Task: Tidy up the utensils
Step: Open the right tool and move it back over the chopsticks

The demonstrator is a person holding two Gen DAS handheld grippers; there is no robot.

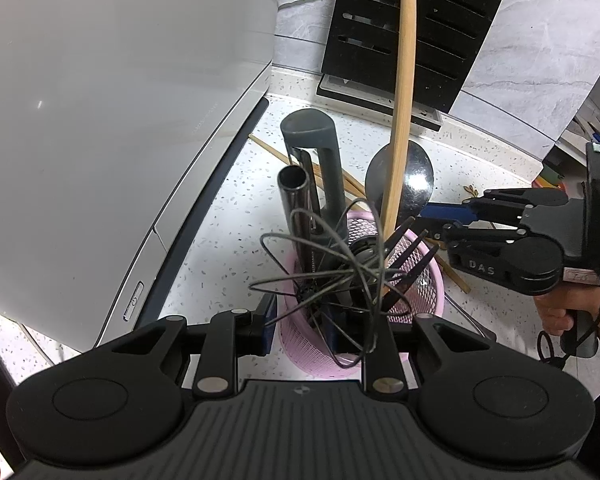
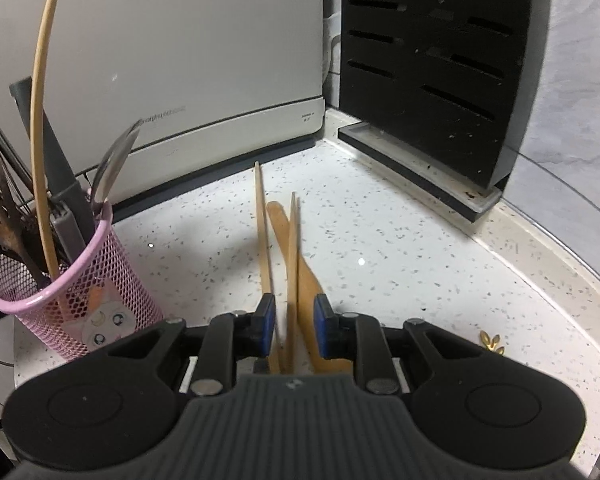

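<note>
Presently, in the left wrist view, the left gripper (image 1: pixel 327 330) stands with jaws spread either side of the pink mesh holder (image 1: pixel 428 292), which sits between them on the speckled desk (image 1: pixel 228 216). Whether the pads touch the mesh cannot be told. The holder already carries a wire whisk (image 1: pixel 332 264), a dark fork (image 1: pixel 406 248), a metal spoon (image 1: pixel 414 178), a grey-handled tool (image 1: pixel 320 148) and a long bamboo stick (image 1: pixel 402 80). The right gripper (image 1: pixel 446 222) appears at the far side, low over the desk; the lettering "DAS" is legible on its body.

In the right wrist view, the right gripper (image 2: pixel 294 322) has its jaws apart around loose wooden chopsticks (image 2: pixel 264 236) and a flat wooden spatula (image 2: pixel 300 268) lying on the desk, just right of the holder (image 2: pixel 80 280). Nothing is pinched yet.

Judgement: the step in hand is collection of the remaining wooden pieces. The next move calls for closing on one piece, lifting it, and setting it upright in the crowded holder while the left steadies it.

Faint grey writing on the white appliance (image 2: pixel 180 60) is unreadable. The holder bears a cartoon sticker.
</note>
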